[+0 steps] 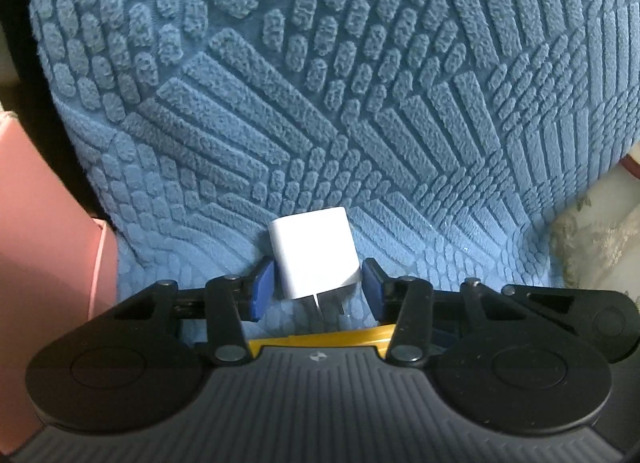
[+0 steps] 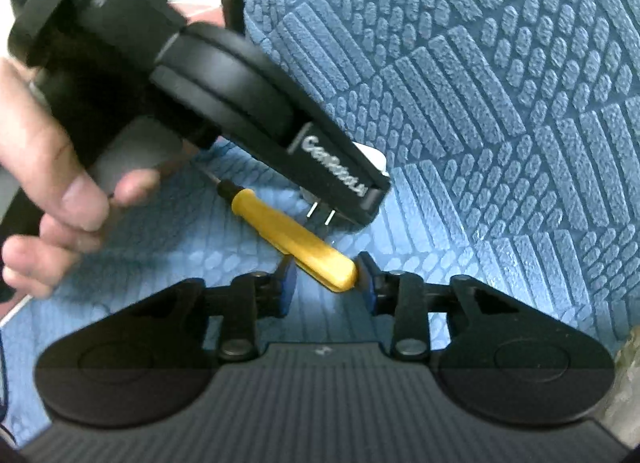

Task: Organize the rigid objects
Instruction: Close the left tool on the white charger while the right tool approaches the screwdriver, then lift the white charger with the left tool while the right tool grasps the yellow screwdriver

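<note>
A white plug adapter (image 1: pixel 314 253) is seen lying on a blue textured cloth (image 1: pixel 360 83), between the half-open jaws of the left gripper (image 1: pixel 316 287), neither pad visibly pressing it. Just beside the adapter's prongs, a yellow-handled screwdriver (image 2: pixel 296 239) is bracketed by the right gripper (image 2: pixel 328 283); whether it is clamped cannot be told.

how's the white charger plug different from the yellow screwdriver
The white charger plug is a boxy cube with two metal prongs; the yellow screwdriver is long and slim. The plug sits between the left gripper pads, the screwdriver's handle end between the right gripper pads. Both lie on the blue cover.
</note>
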Motion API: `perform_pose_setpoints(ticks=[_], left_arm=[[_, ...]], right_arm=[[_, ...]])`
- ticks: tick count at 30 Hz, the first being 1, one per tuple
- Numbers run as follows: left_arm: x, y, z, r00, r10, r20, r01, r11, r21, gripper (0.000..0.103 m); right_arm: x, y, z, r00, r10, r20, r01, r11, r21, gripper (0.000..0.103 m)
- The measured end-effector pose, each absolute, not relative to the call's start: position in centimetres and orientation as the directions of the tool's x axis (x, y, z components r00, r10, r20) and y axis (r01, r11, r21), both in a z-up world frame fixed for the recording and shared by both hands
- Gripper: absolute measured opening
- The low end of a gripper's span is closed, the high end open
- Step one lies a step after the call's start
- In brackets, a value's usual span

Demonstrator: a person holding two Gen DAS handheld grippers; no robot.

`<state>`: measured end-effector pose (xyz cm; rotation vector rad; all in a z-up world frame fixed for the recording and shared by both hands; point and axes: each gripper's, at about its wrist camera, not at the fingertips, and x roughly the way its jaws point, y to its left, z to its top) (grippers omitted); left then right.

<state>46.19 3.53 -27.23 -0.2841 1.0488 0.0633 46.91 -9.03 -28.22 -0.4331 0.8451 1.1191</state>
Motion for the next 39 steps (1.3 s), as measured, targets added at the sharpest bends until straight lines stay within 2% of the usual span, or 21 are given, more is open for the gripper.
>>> perform_pose_setpoints(ticks=[3, 5, 6, 7, 10, 14, 23, 24, 25, 27, 30, 33, 39], left_arm=[[45.3, 3.9, -26.1, 0.507, -0.082, -0.858, -0.187, 0.961, -0.202, 0.052], [44.7, 3.9, -25.3, 0.515, -0.082, -0.853, -0.184, 0.961, -0.204, 0.052], [44.4, 4.1, -25.0, 0.520, -0.082, -0.850, -0.182, 0.962, -0.203, 0.051], [44.0, 4.1, -24.5, 0.525, -0.081, -0.847, -0.181, 0.962, -0.204, 0.051], [42.7, 4.3, -23.5, 0.535, -0.089, -0.840, -0.186, 0.958, -0.220, 0.050], [40.5, 4.0, -22.5, 0.552, -0.098, -0.828, -0.182, 0.955, -0.235, 0.050], [35.6, 4.4, -22.7, 0.585, -0.074, -0.807, -0.211, 0.947, -0.240, 0.049], [35.1, 4.4, -22.7, 0.591, -0.072, -0.803, -0.215, 0.946, -0.243, 0.049], [34.7, 4.4, -22.7, 0.596, -0.073, -0.800, -0.218, 0.944, -0.249, 0.048], [34.0, 4.3, -22.8, 0.599, -0.079, -0.797, -0.220, 0.941, -0.259, 0.048], [33.4, 4.1, -23.1, 0.596, -0.091, -0.798, -0.219, 0.937, -0.271, 0.048], [32.6, 3.9, -23.3, 0.596, -0.093, -0.798, -0.221, 0.936, -0.274, 0.047], [31.3, 3.9, -24.2, 0.586, -0.112, -0.802, -0.230, 0.927, -0.298, 0.046]], right_arm=[[46.9, -9.6, -28.1, 0.168, 0.601, -0.781, -0.910, 0.399, 0.111, 0.026], [46.7, -9.7, -28.1, 0.176, 0.572, -0.801, -0.907, 0.411, 0.094, 0.017], [46.9, -10.4, -27.9, 0.182, 0.563, -0.806, -0.902, 0.423, 0.091, 0.007], [46.9, -10.7, -27.7, 0.181, 0.560, -0.808, -0.895, 0.434, 0.100, 0.005], [46.2, -11.8, -26.8, 0.157, 0.597, -0.787, -0.894, 0.425, 0.144, 0.005], [45.8, -12.5, -25.4, 0.182, 0.635, -0.751, -0.901, 0.414, 0.132, 0.005], [45.2, -10.2, -26.6, 0.178, 0.625, -0.760, -0.930, 0.360, 0.078, 0.009], [45.3, -10.0, -26.7, 0.190, 0.622, -0.759, -0.928, 0.366, 0.068, 0.013], [45.5, -9.8, -26.8, 0.201, 0.626, -0.754, -0.927, 0.371, 0.061, 0.022], [45.1, -10.4, -26.5, 0.204, 0.647, -0.735, -0.927, 0.368, 0.067, 0.029], [45.8, -10.2, -26.4, 0.192, 0.668, -0.719, -0.930, 0.359, 0.084, 0.029], [46.1, -10.1, -26.1, 0.181, 0.679, -0.711, -0.930, 0.354, 0.101, 0.039], [45.0, -9.2, -27.1, 0.199, 0.646, -0.737, -0.949, 0.314, 0.020, 0.039]])
